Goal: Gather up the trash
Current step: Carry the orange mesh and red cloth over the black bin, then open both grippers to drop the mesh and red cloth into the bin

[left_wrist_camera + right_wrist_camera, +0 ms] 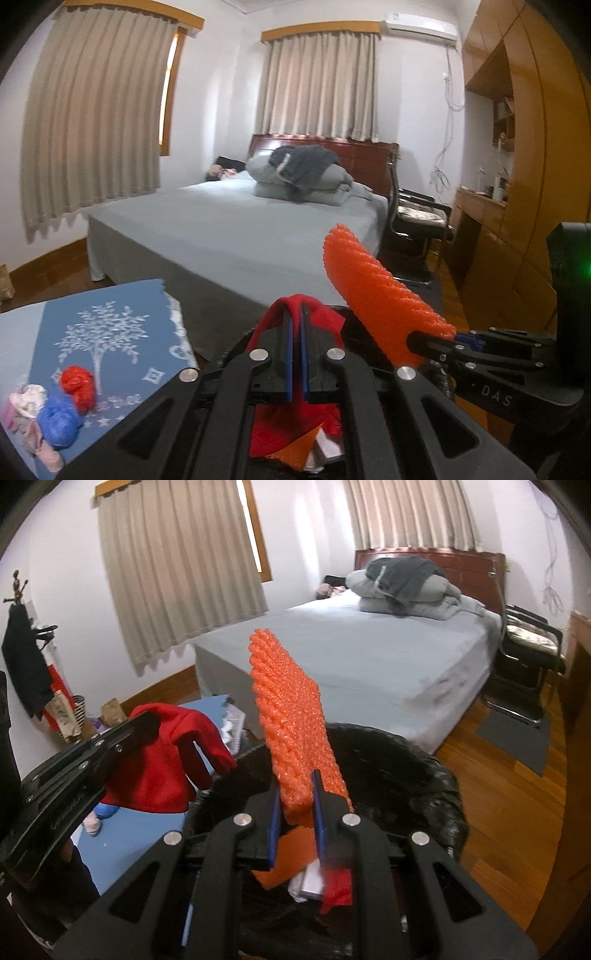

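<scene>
My left gripper (296, 308) is shut on a red cloth (323, 314) that drapes over its fingertips. In the right wrist view the same cloth (159, 768) hangs from the left gripper (147, 718) at the left. Shut on an orange foam net (291, 709), my right gripper (295, 775) holds it standing upright. The left wrist view shows that net (373, 288) and the right gripper (413, 338) at the right. Both grippers hover over a bin lined with a black bag (424, 771). Orange, white and red scraps (317, 882) lie inside it.
A blue tree-patterned table (66, 314) at the left carries a red ball (77, 384), a blue ball (59, 421) and pale crumpled bits (27, 402). Beyond are a grey bed (240, 229), a black chair (417, 218), a wooden cabinet (517, 147) and a floor mat (517, 734).
</scene>
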Available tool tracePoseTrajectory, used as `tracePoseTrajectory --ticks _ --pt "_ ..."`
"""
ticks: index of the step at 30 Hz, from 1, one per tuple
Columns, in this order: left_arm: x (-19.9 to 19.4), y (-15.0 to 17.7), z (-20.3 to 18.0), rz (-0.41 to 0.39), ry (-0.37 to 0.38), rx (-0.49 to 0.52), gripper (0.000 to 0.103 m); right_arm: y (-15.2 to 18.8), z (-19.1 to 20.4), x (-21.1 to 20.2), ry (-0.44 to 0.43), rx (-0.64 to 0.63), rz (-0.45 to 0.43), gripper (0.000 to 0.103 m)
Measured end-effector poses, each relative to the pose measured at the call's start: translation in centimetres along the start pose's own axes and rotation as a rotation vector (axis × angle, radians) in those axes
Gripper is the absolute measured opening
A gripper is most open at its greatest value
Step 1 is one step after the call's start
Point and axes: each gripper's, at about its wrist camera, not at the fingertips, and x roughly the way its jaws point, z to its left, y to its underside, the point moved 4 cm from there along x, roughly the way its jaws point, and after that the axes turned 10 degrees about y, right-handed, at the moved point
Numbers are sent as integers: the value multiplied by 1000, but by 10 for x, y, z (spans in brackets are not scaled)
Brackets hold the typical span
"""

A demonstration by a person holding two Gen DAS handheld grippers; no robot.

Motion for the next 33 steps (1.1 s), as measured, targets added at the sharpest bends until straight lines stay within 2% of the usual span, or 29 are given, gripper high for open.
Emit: tracePoseTrajectory --ticks 8,12,13,14,15,16,19,21,22,24,26,28,33 --pt "33 16 -15 79 45 0 3 18 -28 18 46 27 46 15" --pt "47 22 -19 126 69 2 5 25 -37 26 69 34 65 20" --pt "49 24 -18 136 71 0 7 26 -39 28 75 37 72 23" --pt "51 26 -17 148 78 -2 11 28 -41 29 85 40 74 33" --pt "53 30 -17 166 87 -9 19 27 -43 31 93 43 75 42" --pt "53 31 -16 174 87 -12 28 28 -44 31 98 45 73 44" --pt "51 38 -16 192 85 -16 40 30 -47 30 110 46 66 55" --pt "47 43 -13 203 74 -20 48 30 -47 29 117 47 55 67" --pt "45 44 -12 203 67 -21 48 30 -47 28 120 46 51 70" --pt "37 47 -8 196 46 -22 50 29 -46 26 121 46 38 83" --pt "26 47 1 172 12 -23 59 27 -42 22 116 42 15 91" --pt "15 45 12 147 -29 -28 69 23 -36 17 107 32 -7 94" --pt "-18 41 44 92 -142 -48 81 14 -17 11 72 21 -40 97"
